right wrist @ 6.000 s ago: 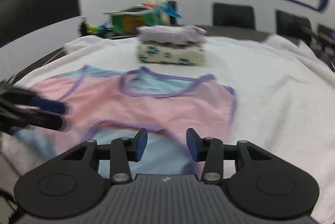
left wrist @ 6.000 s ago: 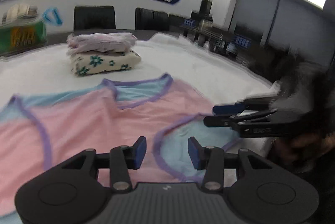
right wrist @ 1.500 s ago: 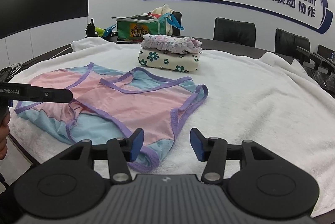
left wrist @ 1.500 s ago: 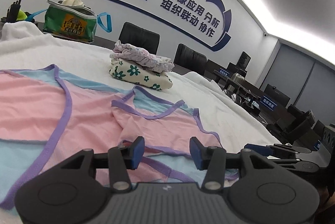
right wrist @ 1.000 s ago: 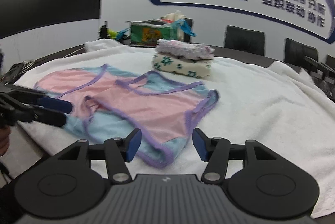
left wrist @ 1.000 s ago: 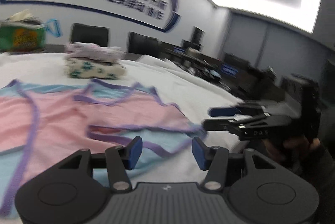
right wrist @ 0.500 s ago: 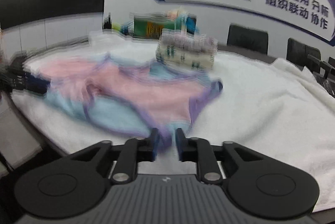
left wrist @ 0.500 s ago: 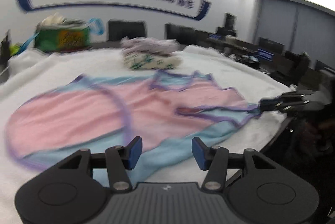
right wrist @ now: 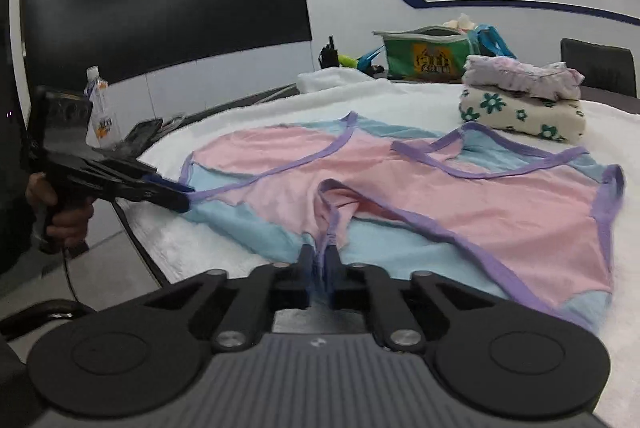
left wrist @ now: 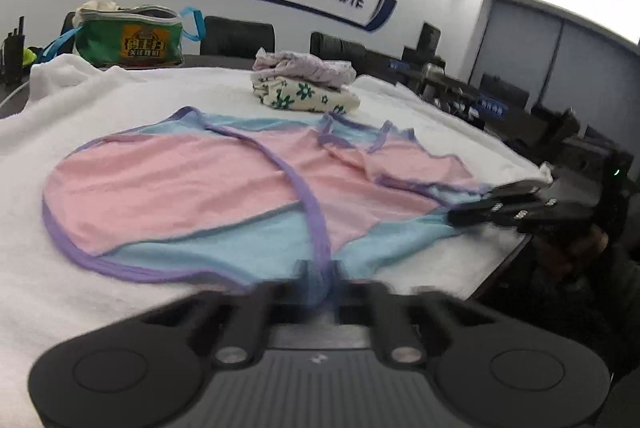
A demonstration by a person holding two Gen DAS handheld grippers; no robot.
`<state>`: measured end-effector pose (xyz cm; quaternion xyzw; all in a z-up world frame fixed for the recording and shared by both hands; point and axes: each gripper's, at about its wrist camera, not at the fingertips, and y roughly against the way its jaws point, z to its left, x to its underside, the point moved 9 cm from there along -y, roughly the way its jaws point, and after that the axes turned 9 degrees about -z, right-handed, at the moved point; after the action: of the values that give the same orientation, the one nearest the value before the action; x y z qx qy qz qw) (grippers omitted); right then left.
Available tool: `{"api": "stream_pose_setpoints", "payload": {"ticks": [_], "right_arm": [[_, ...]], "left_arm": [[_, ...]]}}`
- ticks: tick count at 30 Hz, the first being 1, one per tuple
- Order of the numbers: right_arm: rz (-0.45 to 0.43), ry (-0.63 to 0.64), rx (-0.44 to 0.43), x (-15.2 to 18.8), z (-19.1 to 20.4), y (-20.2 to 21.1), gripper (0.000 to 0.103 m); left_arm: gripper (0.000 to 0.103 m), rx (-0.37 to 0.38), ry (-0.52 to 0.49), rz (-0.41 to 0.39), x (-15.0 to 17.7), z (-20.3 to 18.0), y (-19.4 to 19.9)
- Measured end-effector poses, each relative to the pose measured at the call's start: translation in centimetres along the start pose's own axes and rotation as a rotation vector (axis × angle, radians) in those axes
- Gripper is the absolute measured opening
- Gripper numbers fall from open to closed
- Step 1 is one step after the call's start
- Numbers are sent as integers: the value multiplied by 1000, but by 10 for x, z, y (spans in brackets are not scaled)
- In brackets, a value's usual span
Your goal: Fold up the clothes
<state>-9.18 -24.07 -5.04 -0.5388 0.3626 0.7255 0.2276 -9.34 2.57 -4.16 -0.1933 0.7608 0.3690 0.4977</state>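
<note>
Since a second ago both our grippers, left [left wrist: 320, 278] and right [right wrist: 321, 262], pinched fingers shut on the pink garment's [left wrist: 192, 180] near hem; next we lift and fold it away.

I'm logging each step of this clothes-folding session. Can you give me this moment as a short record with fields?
garment: pink and light-blue top with purple trim, spread flat on the white fleece cover
left tool: shut on the top's near hem
right tool: shut on the top's near hem
finished pile: lilac frilled garment on a cream floral one, behind the top
background: green zip bag
</note>
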Motion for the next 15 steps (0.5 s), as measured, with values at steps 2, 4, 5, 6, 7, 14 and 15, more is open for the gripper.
{"api": "stream_pose_setpoints", "payload": {"ticks": [2,4,5,6,7,14,15], "right_arm": [[-5,-3,-4,-2,0,10,3],[14,8,22,-2,-2,15,2],[25,17,35,-1,-2,17,2],[33,18,40,-1,-2,18,2],[42,19,45,-1,-2,18,2],[25,-27,50,-8,-10,22,43],[25,-15,33,-6,-6,20,46]], "left_arm": [[1,24,0,-9,-2,3,5],[1,46,1,-12,-2,3,11],[1,53,7,-11,-2,2,13],[1,52,7,-10,0,0,15],[1,46,3,-8,2,-1,16],[31,33,6,-55,3,-8,20],[39,28,-6,-63,1,-8,18]]}}
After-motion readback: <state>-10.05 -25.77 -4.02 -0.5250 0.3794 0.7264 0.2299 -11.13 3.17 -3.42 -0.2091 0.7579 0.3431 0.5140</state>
